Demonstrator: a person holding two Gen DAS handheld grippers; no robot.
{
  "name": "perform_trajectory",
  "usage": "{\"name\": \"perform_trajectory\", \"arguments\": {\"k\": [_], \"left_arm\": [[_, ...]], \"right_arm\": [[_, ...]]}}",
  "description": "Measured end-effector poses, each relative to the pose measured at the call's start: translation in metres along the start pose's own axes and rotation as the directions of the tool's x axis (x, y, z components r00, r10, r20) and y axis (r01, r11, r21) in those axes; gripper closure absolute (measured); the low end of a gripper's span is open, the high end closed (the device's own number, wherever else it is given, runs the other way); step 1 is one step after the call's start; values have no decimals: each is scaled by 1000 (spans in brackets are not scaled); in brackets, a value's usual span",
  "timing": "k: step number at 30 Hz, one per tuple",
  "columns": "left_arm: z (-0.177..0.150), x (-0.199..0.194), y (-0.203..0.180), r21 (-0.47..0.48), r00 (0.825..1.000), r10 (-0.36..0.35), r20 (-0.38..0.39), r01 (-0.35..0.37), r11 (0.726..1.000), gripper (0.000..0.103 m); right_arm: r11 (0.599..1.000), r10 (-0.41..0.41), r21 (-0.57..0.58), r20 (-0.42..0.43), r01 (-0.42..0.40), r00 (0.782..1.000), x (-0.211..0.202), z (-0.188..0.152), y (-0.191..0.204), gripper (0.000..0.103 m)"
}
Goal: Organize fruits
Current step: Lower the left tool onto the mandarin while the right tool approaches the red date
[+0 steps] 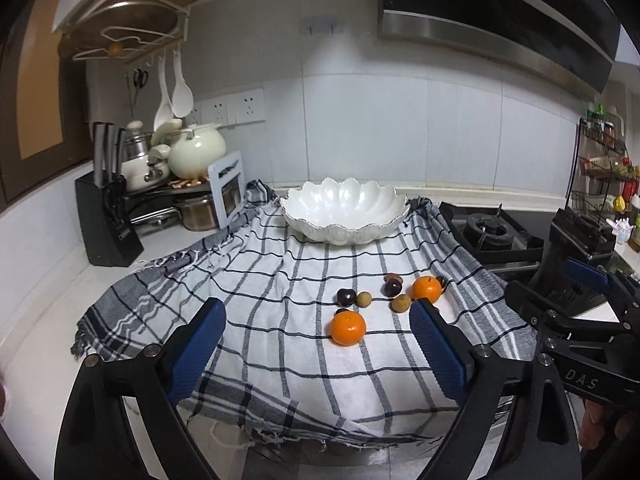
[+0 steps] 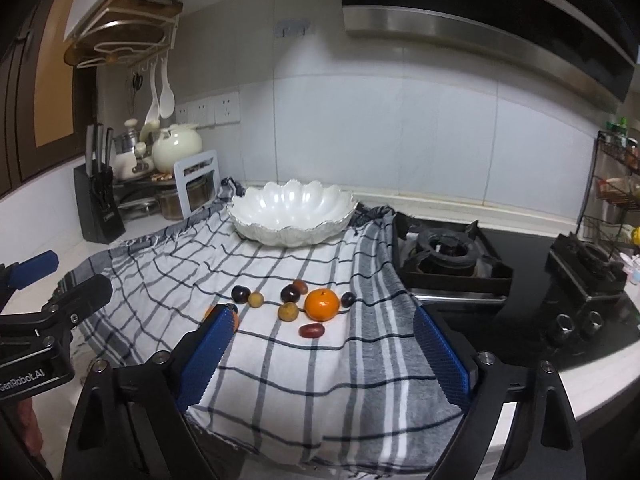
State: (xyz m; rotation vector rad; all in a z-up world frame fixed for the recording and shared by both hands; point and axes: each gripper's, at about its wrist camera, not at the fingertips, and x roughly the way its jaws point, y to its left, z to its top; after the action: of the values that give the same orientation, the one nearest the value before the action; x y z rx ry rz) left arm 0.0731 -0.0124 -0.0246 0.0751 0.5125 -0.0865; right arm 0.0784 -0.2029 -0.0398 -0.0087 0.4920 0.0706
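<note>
Right wrist only: reddish date [image 2: 311, 330].

Glossy white ceramic-looking bowl [image 1: 344, 210] on matt woven checked cloth [image 1: 280, 360] — frayed edges, brushed-metal hood [image 1: 480, 36].

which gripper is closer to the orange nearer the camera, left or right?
Left. The left gripper frames the near orange between its open fingers; the right gripper sits further right, facing the other orange.
</note>
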Motion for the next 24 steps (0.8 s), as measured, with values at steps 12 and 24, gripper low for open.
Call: {"name": "perform_trajectory", "arguments": {"k": [12, 24], "left_arm": [[5, 73, 4, 65, 994, -82, -79, 87, 994, 19], [-16, 137, -6, 4, 969, -110, -222, 114, 993, 29]], "right_arm": [[999, 2, -37, -109, -6, 994, 75, 2, 12, 26], [996, 11, -87, -214, -30, 977, 128, -14, 10, 40]]}}
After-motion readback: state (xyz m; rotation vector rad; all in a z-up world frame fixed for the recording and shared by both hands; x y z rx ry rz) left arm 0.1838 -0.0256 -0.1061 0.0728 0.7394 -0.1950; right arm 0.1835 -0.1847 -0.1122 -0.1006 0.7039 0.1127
